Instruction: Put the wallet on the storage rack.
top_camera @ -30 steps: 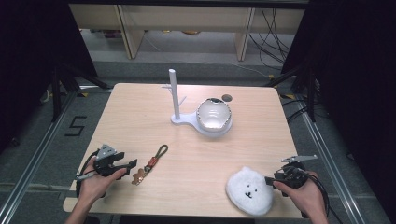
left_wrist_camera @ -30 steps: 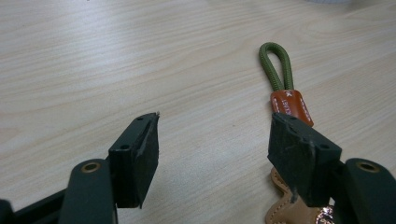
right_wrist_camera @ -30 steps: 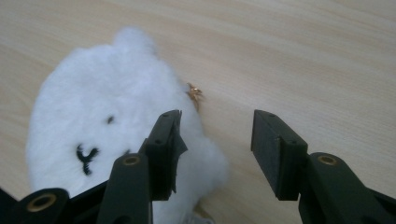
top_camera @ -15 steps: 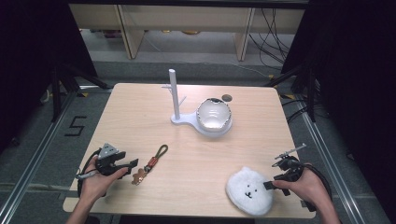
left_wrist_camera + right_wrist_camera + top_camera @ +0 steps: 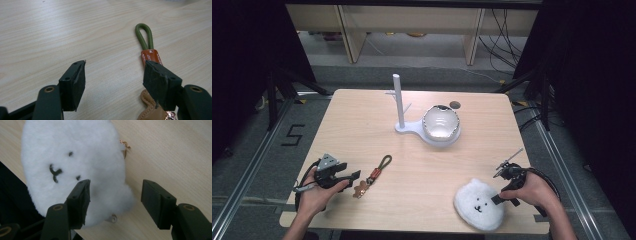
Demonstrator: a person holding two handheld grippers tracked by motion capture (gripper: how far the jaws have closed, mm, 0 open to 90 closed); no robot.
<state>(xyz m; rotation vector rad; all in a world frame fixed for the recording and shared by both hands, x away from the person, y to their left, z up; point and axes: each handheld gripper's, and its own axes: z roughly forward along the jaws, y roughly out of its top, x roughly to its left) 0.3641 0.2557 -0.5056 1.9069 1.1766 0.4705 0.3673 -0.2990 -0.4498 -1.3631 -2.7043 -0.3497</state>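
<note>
Table (image 5: 362,125) carries a white peg stand (image 5: 398,102) with a shiny bowl (image 5: 441,122) on its base, well beyond both tools. Right gripper (image 5: 113,195) jaws wide, straddling the white plush pouch's (image 5: 75,165) near edge, likely lining up a grab; it has swung toward the pouch since earlier. Left gripper (image 5: 113,78) jaws wide, keychain (image 5: 147,47) at its right finger

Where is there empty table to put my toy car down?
The far left corner, left of the white stand, is bare. So is the middle, between the keychain and the fluffy white pouch. It is crowded around the bowl and near each gripper.
</note>
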